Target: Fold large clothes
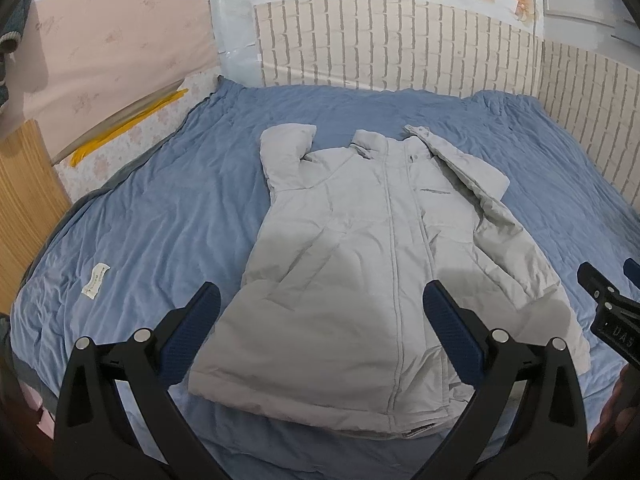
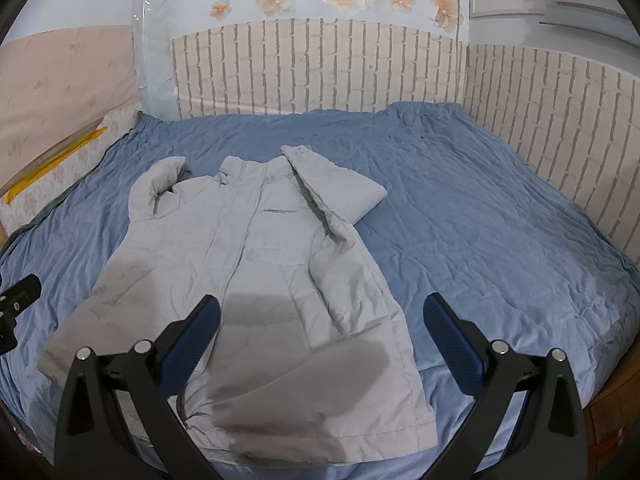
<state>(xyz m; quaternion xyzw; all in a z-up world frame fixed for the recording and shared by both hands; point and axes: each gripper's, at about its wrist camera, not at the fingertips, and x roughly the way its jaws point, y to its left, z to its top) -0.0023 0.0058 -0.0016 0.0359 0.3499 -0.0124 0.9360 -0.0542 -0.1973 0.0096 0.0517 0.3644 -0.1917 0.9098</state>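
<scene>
A light grey padded jacket (image 1: 360, 264) lies front up on the blue bed cover (image 1: 160, 208), collar toward the far wall. Its left sleeve is bent up near the collar, its right sleeve lies folded along the right side. My left gripper (image 1: 320, 300) is open and empty, held above the jacket's lower half. My right gripper (image 2: 320, 312) is open and empty, above the jacket's (image 2: 248, 280) lower right part and hem. The right gripper's tip also shows at the right edge of the left wrist view (image 1: 600, 288).
The bed (image 2: 500, 220) is bounded by a brick-pattern wall panel (image 1: 400, 40) at the back and right. A pink panel (image 1: 120, 48) and a yellow strip (image 1: 128, 124) stand on the left. A wooden board (image 1: 24, 200) is at the near left.
</scene>
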